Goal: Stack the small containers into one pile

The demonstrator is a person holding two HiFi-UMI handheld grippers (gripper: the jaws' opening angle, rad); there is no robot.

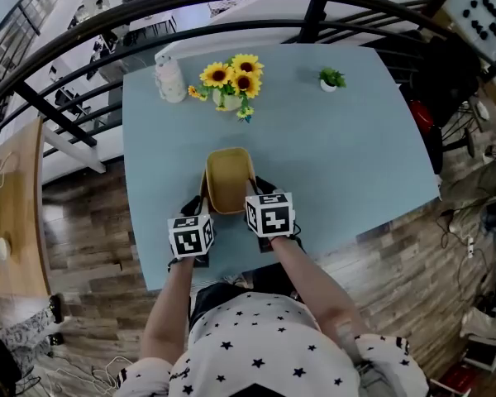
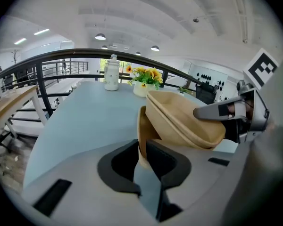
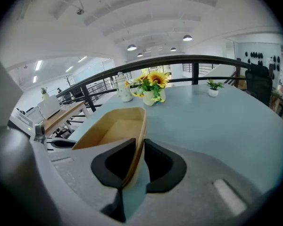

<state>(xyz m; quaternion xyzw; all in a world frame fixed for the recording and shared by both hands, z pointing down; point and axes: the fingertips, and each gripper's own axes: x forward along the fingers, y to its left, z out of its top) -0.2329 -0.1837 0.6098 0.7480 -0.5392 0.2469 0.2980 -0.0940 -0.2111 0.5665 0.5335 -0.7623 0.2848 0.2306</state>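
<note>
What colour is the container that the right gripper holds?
Plain tan, like kraft paper. The container shows best in the right gripper view.

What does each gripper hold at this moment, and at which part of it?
The left gripper clamps the side wall of the lower tan container; the right gripper clamps a side wall of the upper tan container.

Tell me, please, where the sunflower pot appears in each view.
Head view: sunflower pot, top centre, on the table's far side.
Left gripper view: the pot, upper centre.
Right gripper view: the pot, upper centre.
Shared landmark: the white bottle just left of it in every view.
</note>
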